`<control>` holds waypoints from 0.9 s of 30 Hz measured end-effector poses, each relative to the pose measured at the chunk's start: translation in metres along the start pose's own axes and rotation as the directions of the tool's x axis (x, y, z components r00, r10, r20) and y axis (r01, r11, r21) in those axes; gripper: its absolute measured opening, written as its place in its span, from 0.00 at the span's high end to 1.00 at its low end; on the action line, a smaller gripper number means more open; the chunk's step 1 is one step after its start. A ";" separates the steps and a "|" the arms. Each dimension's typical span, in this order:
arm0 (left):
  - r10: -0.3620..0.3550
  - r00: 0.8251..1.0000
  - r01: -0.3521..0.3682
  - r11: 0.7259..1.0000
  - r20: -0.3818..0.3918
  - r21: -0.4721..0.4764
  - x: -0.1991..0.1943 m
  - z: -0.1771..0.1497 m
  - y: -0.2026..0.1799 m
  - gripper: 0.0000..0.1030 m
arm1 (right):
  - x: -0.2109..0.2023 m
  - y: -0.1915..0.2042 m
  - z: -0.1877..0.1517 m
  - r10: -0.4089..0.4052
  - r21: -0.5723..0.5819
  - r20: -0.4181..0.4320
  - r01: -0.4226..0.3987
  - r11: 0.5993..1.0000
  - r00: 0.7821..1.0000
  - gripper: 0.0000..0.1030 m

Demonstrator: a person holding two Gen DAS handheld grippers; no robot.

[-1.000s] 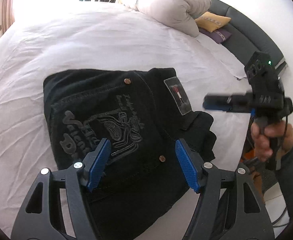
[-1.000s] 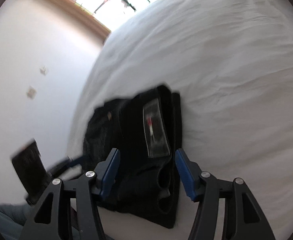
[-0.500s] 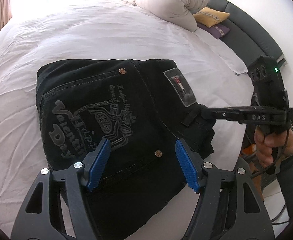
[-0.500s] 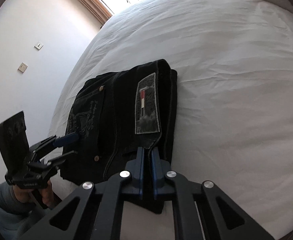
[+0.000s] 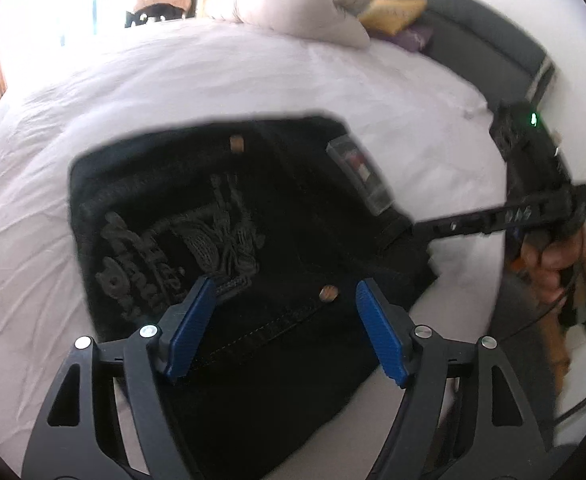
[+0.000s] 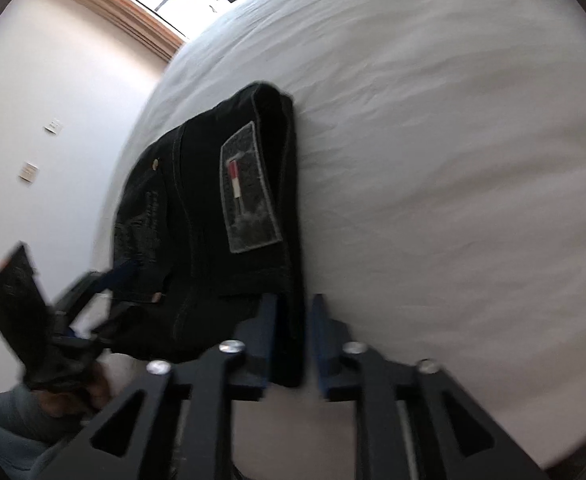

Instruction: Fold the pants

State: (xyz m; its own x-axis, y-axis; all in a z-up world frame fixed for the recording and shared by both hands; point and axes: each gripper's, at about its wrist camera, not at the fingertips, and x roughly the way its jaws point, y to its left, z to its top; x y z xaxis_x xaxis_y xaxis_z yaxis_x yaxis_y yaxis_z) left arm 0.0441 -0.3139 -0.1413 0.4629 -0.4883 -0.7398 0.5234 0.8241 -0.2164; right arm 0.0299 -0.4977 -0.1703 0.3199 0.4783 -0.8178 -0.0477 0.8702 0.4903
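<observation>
Two claws in view: both over one pair of folded pants on the bed.
Changed, right claw [image 6: 291,336]: half a second ago its jaws were pinched together at the near edge of the pants [image 6: 213,216]; they have just been opening and now stand a little apart, with the thick folded edge between them. Whether the pads press on that edge cannot be told; a gap shows on the outer side.
Changed, left claw [image 5: 285,328]: jaws have just been opening slightly; they stand wide, empty, hovering above the near part of the pants and holding nothing.
Changed, view: the pants sit a little differently in the left camera than a second ago; both current frames are blurred.
Meaning for task: judged as a release after a tidy-up pinch; the fold looks essentially done, with only squaring of the edge possibly left.
Pants, place: on the white bed sheet [image 5: 213,80], toward its near side, well apart from the pillow [image 5: 301,4] at the far end.
Pants, look: black denim, folded to a compact, roughly square stack of several layers; back pocket with raised embroidered lettering on top; copper rivets visible.
Pants, marks: grey waistband patch [image 6: 249,188] with a red-and-white flag, on the side nearest the right claw.
Pants, edge: the layered edge by the patch stands thick and slightly uneven.
</observation>
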 end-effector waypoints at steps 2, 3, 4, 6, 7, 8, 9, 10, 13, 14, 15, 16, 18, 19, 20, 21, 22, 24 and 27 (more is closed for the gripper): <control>0.020 0.997 -0.022 0.999 0.074 0.026 -0.014 0.005 -0.001 0.30 | -0.019 0.010 0.006 0.008 -0.028 0.053 -0.006 1.000 0.999 0.75; 0.038 0.997 -0.041 0.998 0.070 0.042 -0.012 0.005 -0.002 0.28 | -0.030 0.022 0.010 0.054 -0.058 0.090 -0.049 0.997 0.994 0.75; 0.058 0.998 -0.059 0.997 0.029 0.054 -0.002 0.003 -0.001 0.28 | -0.033 0.032 0.011 0.097 -0.085 0.099 -0.088 0.992 0.990 0.75; 0.046 0.998 -0.045 0.999 -0.051 0.022 0.017 -0.006 0.006 0.28 | -0.020 0.049 0.009 0.145 -0.135 0.053 -0.136 0.981 0.988 0.75; 0.036 0.998 -0.036 0.999 -0.048 -0.001 0.020 -0.011 0.011 0.28 | -0.009 0.052 0.006 0.140 -0.148 0.019 -0.136 0.980 0.990 0.75; 0.028 0.999 -0.029 1.000 -0.024 -0.013 0.017 -0.015 0.013 0.28 | 0.011 0.050 -0.002 0.116 -0.142 -0.039 -0.121 0.982 0.992 0.76; 0.020 1.000 -0.020 1.000 -0.019 -0.015 0.014 -0.015 0.013 0.28 | 0.028 0.043 -0.010 0.083 -0.124 -0.085 -0.093 0.988 0.993 0.85; 0.014 0.999 -0.014 1.000 -0.031 -0.017 0.012 -0.014 0.013 0.28 | 0.035 0.036 -0.016 0.082 -0.110 -0.089 -0.091 0.990 0.993 1.00; 0.000 1.000 -0.001 0.997 -0.014 -0.072 -0.003 -0.007 0.023 0.28 | 0.026 0.014 -0.025 0.165 -0.021 -0.049 -0.166 0.986 0.985 1.00; -0.005 1.000 0.006 0.995 0.013 -0.101 -0.012 -0.003 0.029 0.28 | 0.017 0.016 -0.026 0.148 -0.046 -0.040 -0.149 0.988 0.988 1.00; -0.001 0.999 0.006 0.993 0.039 -0.121 -0.020 0.002 0.035 0.28 | 0.011 0.018 -0.026 0.137 -0.067 -0.033 -0.139 0.988 0.990 0.98; 0.011 0.998 -0.003 0.991 0.063 -0.130 -0.027 0.006 0.041 0.28 | -0.001 0.021 -0.024 0.132 -0.086 -0.012 -0.132 0.988 0.991 0.89; 0.072 0.993 -0.059 0.988 0.089 -0.146 -0.036 0.013 0.059 0.27 | -0.018 0.018 -0.013 0.146 -0.090 0.046 -0.141 0.986 0.988 0.69; 0.099 0.992 -0.085 0.983 0.080 -0.164 -0.035 0.014 0.069 0.27 | -0.025 0.019 -0.010 0.159 -0.090 0.085 -0.152 0.984 0.984 0.57; 0.120 0.991 -0.106 0.975 0.061 -0.196 -0.033 0.013 0.082 0.27 | -0.028 0.016 -0.005 0.165 -0.087 0.111 -0.156 0.984 0.980 0.51; 0.128 0.991 -0.114 0.963 0.043 -0.243 -0.032 0.011 0.098 0.27 | -0.030 0.013 0.005 0.156 -0.075 0.140 -0.146 0.986 0.978 0.38; 0.133 0.991 -0.120 0.948 0.024 -0.295 -0.032 0.007 0.113 0.27 | -0.027 0.014 0.012 0.147 -0.060 0.144 -0.139 0.988 0.979 0.32; 0.123 0.992 -0.118 0.916 -0.010 -0.383 -0.030 -0.001 0.135 0.27 | -0.018 0.009 0.021 0.152 -0.045 0.132 -0.148 0.988 0.980 0.32; 0.049 0.995 -0.083 0.882 -0.086 -0.463 -0.014 -0.012 0.153 0.27 | 0.012 0.003 0.039 0.147 -0.038 0.054 -0.145 0.989 0.988 0.32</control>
State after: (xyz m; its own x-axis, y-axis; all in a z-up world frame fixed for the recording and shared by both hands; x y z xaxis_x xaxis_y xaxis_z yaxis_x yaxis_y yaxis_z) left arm 0.1094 -0.1775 -0.1720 0.4246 -0.4212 -0.8014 0.0923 0.9007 -0.4245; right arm 0.0702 -0.4940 -0.1666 0.3605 0.5941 -0.7191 -0.1298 0.7954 0.5920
